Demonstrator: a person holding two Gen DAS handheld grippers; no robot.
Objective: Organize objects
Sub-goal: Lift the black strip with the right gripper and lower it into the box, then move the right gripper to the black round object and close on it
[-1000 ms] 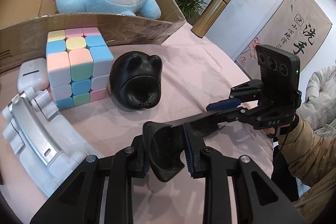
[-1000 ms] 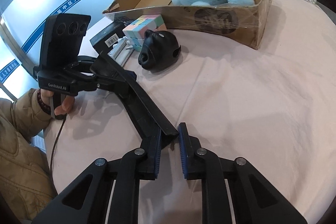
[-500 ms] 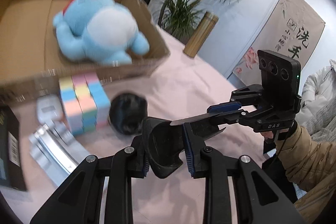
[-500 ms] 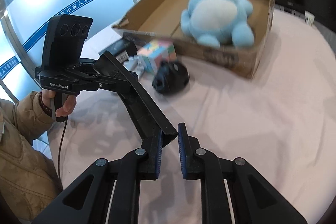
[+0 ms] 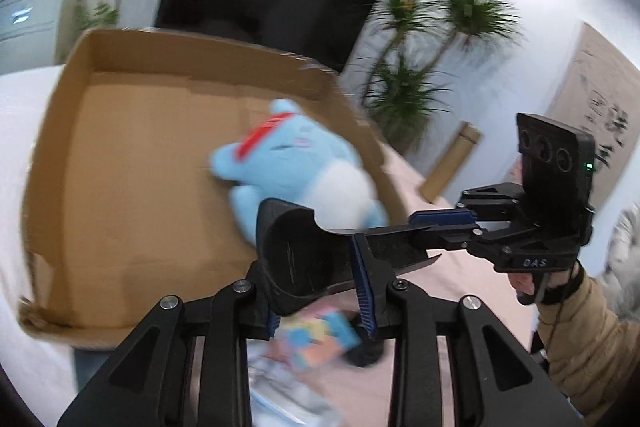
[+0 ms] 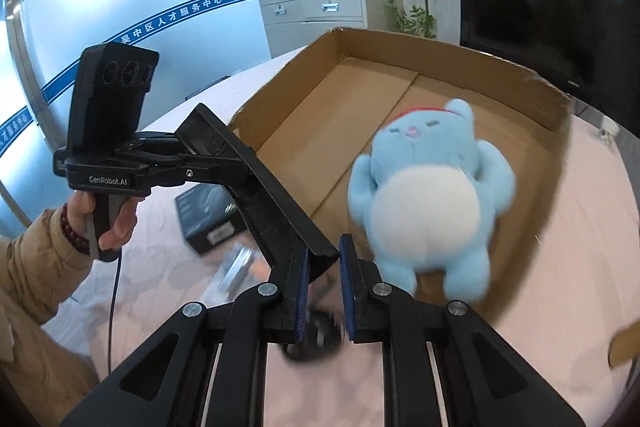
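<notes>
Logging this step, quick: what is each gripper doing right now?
Left gripper: closed on one end of the long black tool.
Right gripper: closed on its other end.

The left gripper (image 5: 320,283) gripped the wide end of a long black shoehorn (image 5: 304,259). The right gripper (image 5: 444,227), at the right, clamped its far narrow end. Beyond them an open cardboard box (image 5: 60,147) held a blue plush toy (image 5: 296,163) near its right wall. A blurred pastel cube (image 5: 316,339) lay below the left fingers.
</notes>
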